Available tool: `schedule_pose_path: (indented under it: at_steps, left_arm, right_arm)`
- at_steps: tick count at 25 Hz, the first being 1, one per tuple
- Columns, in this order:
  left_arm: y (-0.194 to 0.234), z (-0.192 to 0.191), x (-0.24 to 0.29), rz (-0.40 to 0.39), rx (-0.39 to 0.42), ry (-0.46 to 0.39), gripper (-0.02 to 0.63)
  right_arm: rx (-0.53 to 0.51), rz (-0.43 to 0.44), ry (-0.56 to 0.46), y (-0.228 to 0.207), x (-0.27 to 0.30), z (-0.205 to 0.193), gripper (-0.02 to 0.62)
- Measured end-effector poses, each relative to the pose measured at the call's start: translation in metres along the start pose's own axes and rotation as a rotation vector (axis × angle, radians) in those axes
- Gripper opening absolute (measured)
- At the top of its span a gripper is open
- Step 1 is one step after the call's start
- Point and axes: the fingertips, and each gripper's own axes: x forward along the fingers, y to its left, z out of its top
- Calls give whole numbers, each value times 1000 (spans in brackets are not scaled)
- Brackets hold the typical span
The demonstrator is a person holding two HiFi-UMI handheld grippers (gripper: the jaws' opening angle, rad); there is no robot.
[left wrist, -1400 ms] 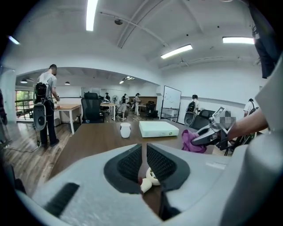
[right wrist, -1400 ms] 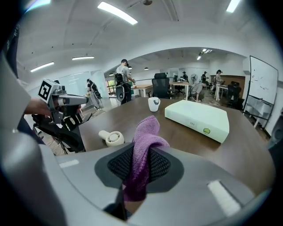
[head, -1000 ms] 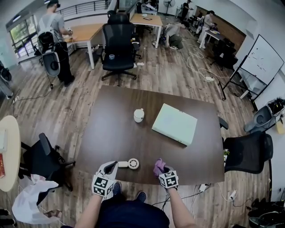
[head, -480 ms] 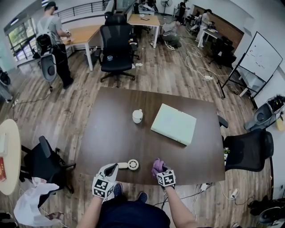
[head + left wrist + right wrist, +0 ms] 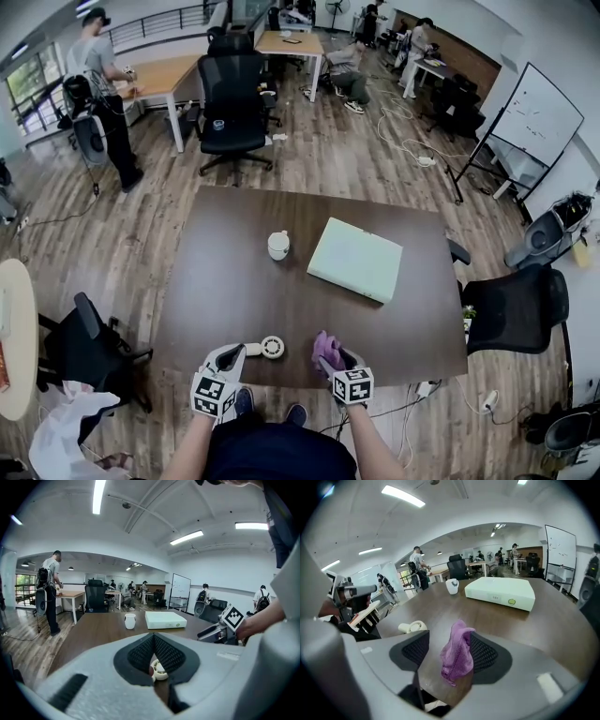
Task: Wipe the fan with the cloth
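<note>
The small white fan is near the table's front edge, its handle pointing left. My left gripper is shut on the end of that handle. In the left gripper view the fan's round head shows just past the closed pads. My right gripper is to the right of the fan. Its jaws have just been opening and now stand wide. The purple cloth hangs between them, clinging to the right pad and clear of the left one. The cloth droops over the table edge.
On the dark table stand a white mug and a pale green flat box further back. Black office chairs stand at the right, left and far side. A person stands far left.
The right gripper's jaws have spread apart and it has lifted slightly, with the cloth still hanging at one pad. The left gripper and the fan have kept their place.
</note>
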Motion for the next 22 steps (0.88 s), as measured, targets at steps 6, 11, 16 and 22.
schedule_pose_path:
  at_steps: [6,11,16,22]
  left_arm:
    - [2,2,2,7,-24,-14,-6]
    - [5,4,1,12,-51,-22,-6]
    - [3,6,0,4,-50,-28,-6]
    - [-2,5,-2,-7,-69,-32,-6]
  right_arm:
    - [68,0,-170,3,-43,42,218]
    - [58,1,-246,12,-80,60,161]
    - [79,-22,-293,11,-97,60,113]
    - [104,-42,-330,9,-112,57,14]
